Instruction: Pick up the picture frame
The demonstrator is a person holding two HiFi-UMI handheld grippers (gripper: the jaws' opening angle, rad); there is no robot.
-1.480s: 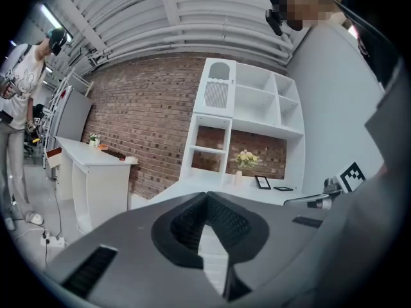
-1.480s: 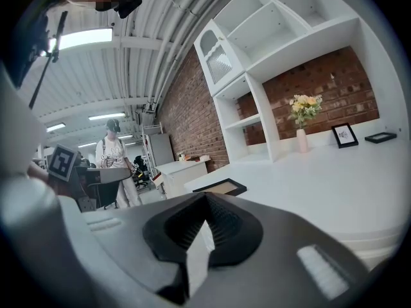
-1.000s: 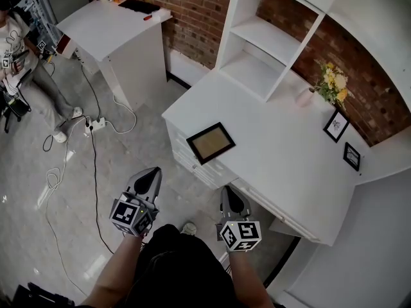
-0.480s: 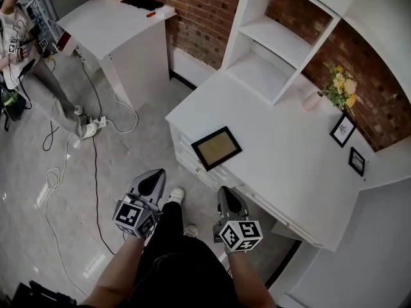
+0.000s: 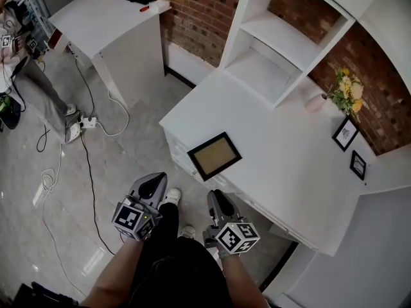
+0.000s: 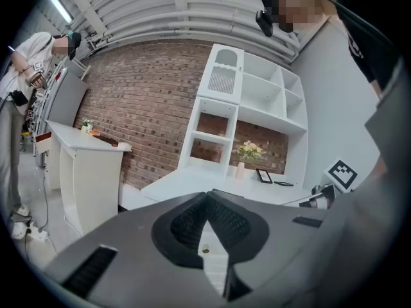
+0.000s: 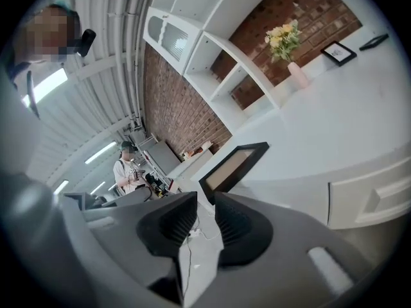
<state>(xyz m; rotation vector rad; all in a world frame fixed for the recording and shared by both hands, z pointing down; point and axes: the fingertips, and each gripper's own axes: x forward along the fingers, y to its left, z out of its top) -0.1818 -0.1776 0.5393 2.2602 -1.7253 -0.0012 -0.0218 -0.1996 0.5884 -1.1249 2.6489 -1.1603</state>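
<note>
The picture frame (image 5: 214, 155), black-edged with a tan panel, lies flat near the front corner of the white desk (image 5: 292, 172). Both grippers hover over the floor in front of the desk, short of the frame. My left gripper (image 5: 153, 183) is shut with nothing in it; its pads meet at the tips (image 6: 207, 196). My right gripper (image 5: 216, 199) is open, and its jaws have just been opening with nothing between them. In the right gripper view the frame (image 7: 234, 167) lies just beyond the parted pads (image 7: 205, 204).
A white shelf unit (image 5: 270, 43) stands at the desk's back. A vase of yellow flowers (image 5: 343, 88) and two small framed pictures (image 5: 345, 133) (image 5: 358, 164) sit at the right. A white counter (image 5: 96, 18), a person (image 5: 19, 50) and floor cables (image 5: 83, 122) are to the left.
Both grippers have come nearer the desk's front edge. The right gripper has rolled and shifted left, toward the frame. The person at the left has stepped further away.
</note>
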